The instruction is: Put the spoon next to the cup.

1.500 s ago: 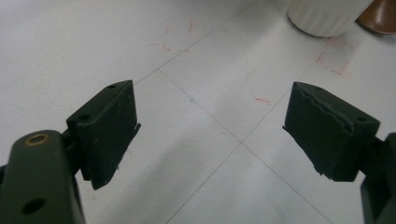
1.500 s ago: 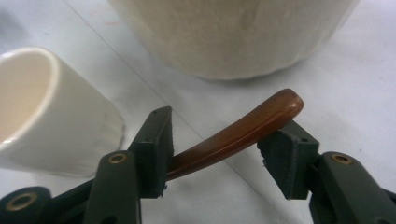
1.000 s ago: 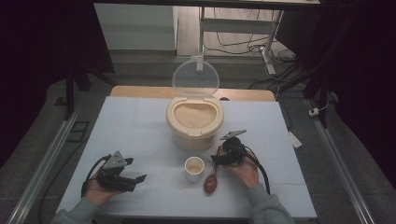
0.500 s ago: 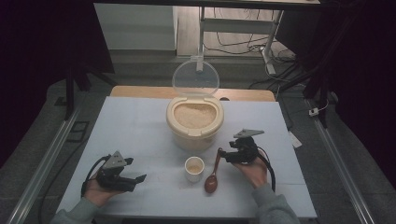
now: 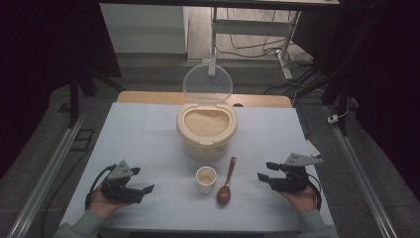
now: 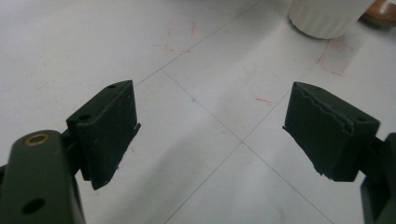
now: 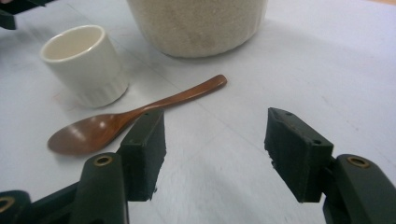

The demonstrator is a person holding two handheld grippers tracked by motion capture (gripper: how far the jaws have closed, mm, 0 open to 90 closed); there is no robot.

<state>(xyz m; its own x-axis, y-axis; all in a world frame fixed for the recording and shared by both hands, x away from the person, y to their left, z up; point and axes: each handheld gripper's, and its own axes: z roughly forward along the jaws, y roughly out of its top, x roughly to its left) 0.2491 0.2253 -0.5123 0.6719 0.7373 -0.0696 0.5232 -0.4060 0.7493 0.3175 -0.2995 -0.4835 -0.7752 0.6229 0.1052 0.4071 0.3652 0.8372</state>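
A cream rice container (image 5: pixel 206 130) full of rice stands mid-table with its clear lid (image 5: pixel 207 82) raised behind it. In front of it sit a small white cup (image 5: pixel 206 179) and a brown wooden spoon (image 5: pixel 226 183) lying flat, bowl toward me. My right gripper (image 5: pixel 262 177) rests at the front right, open and empty, apart from the spoon (image 7: pixel 126 119), the cup (image 7: pixel 84 63) and the container (image 7: pixel 196 23). At the front left my left gripper (image 5: pixel 147 190) is open and empty, jaws wide over bare tabletop, with the cup (image 6: pixel 322 16) farther off.
The white table (image 5: pixel 138 144) carries faint grid lines and red marks. A wooden strip (image 5: pixel 148 96) runs along its far edge. Dark floor, metal rails and cables lie around the table.
My right gripper let go of the spoon and drew back to the right; the spoon now lies on the table. The left gripper stayed put.
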